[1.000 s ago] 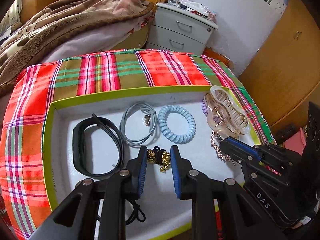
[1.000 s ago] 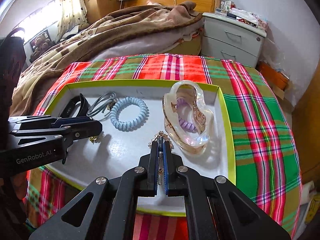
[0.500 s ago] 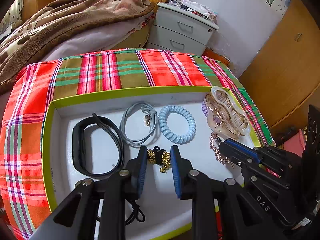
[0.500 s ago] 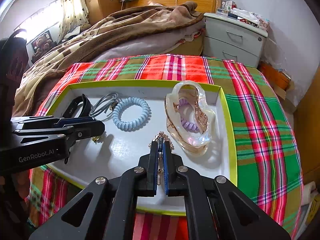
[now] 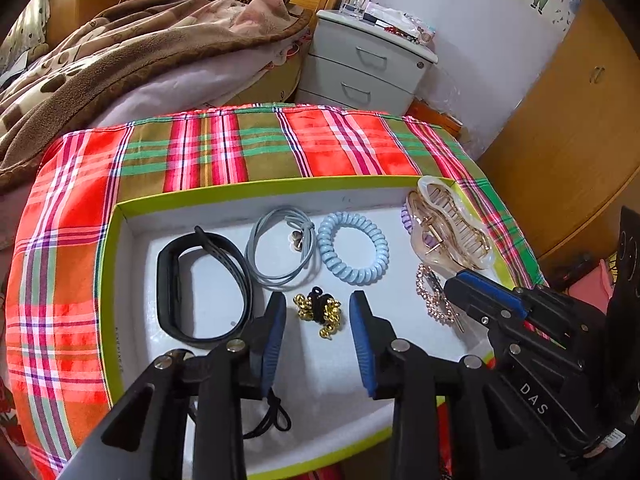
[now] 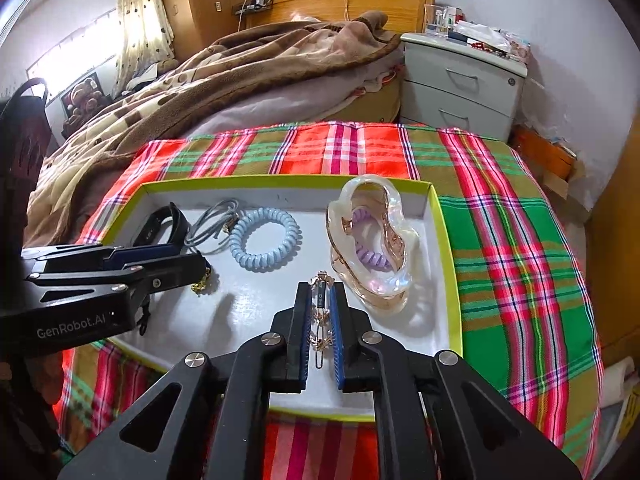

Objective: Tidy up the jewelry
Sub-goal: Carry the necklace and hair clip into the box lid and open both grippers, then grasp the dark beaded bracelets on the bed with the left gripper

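Bedroom clutter is framing a table draped in red-and-green plaid cloth (image 5: 280, 148), and on it a shallow white cardboard tray with a lime-green rim (image 5: 256, 194) is holding the jewelry.

Over the tray's near part, the left gripper (image 5: 318, 314) is standing with its blue-padded jaws spread; they have just been opening, and the small black hair tie with gold beads (image 5: 320, 312) is lying loose on the tray floor between them, clear of both pads.

To the right, the right gripper (image 6: 320, 312) is hovering with its jaws only narrowly parted, having just been easing open; the rose-gold rhinestone hair clip (image 6: 321, 312) is lying in the slim gap, no longer pinched.

Farther out, a black silicone wristband (image 5: 200, 284) is lying at the left, then a grey elastic cord loop (image 5: 280, 252) and a pale blue spiral hair coil (image 5: 354, 248). At the far right, a large translucent pearly claw clip (image 6: 370, 244) is resting over a lilac spiral coil (image 6: 370, 256).
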`<state>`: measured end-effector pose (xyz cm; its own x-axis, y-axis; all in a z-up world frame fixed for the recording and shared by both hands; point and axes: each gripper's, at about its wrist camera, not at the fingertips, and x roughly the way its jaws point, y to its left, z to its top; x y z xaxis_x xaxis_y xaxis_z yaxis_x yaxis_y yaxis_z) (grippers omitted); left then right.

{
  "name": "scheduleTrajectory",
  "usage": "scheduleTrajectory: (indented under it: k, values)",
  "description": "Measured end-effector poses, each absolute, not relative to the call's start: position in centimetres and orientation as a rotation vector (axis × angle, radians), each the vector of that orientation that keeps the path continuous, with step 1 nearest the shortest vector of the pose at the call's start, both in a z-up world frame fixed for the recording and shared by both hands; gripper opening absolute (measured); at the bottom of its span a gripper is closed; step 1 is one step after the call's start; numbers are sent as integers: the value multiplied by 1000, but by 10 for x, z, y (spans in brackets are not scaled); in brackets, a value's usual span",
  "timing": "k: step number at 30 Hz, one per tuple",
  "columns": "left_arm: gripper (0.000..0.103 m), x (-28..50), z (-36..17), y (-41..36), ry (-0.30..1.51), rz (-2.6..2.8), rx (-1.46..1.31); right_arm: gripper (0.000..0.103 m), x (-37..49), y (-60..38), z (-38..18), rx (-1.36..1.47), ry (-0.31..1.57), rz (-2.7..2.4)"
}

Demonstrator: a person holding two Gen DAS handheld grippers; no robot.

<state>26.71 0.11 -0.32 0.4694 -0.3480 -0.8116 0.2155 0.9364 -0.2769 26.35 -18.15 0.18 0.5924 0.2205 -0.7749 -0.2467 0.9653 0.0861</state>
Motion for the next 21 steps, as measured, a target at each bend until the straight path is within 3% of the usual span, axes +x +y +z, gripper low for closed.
scheduleTrajectory:
  k: [8, 21]
  values:
    - [42, 246, 13, 1, 984, -354, -128, 12, 249, -185, 13, -7, 864, 266]
    - [43, 195, 36, 7, 915, -340, -108, 13, 208, -196, 37, 40, 793, 262]
